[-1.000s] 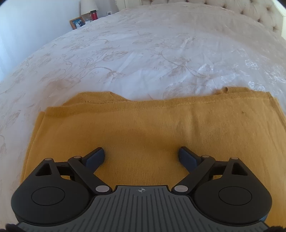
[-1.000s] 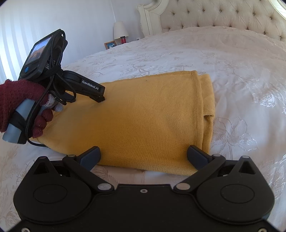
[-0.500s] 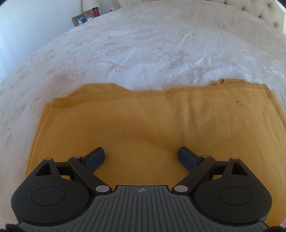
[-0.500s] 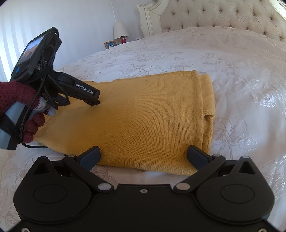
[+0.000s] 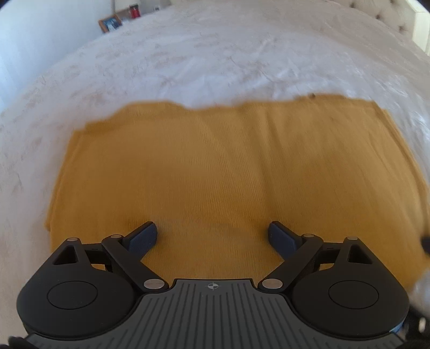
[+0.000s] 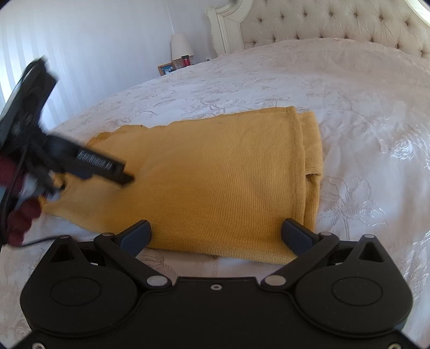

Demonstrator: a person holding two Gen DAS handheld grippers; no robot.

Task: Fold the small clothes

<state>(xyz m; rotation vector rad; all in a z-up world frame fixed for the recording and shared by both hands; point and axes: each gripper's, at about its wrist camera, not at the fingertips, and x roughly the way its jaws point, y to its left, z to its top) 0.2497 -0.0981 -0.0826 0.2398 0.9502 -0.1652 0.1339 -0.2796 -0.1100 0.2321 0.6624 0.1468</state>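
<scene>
A mustard-yellow knitted garment (image 5: pixel 215 166) lies folded into a flat rectangle on the white bedspread; in the right wrist view the garment (image 6: pixel 220 182) shows stacked layers along its right side. My left gripper (image 5: pixel 212 236) hovers open over the garment's near part, nothing between its fingers. In the right wrist view the same left gripper (image 6: pixel 118 173) is blurred, held by a hand in a dark red glove (image 6: pixel 24 217) at the garment's left end. My right gripper (image 6: pixel 216 233) stands open at the garment's near edge, its fingers spread on either side of the fold.
The white embroidered bedspread (image 6: pixel 349 88) reaches all round the garment. A tufted headboard (image 6: pixel 336 24) is at the back right. Beyond the bed's far corner stand a lamp (image 6: pixel 181 47), a red jar (image 6: pixel 186 60) and a picture frame (image 6: pixel 166 68).
The left gripper has slid back toward the garment's left end, and the garment sits higher and fuller in its view. The right gripper has not moved.
</scene>
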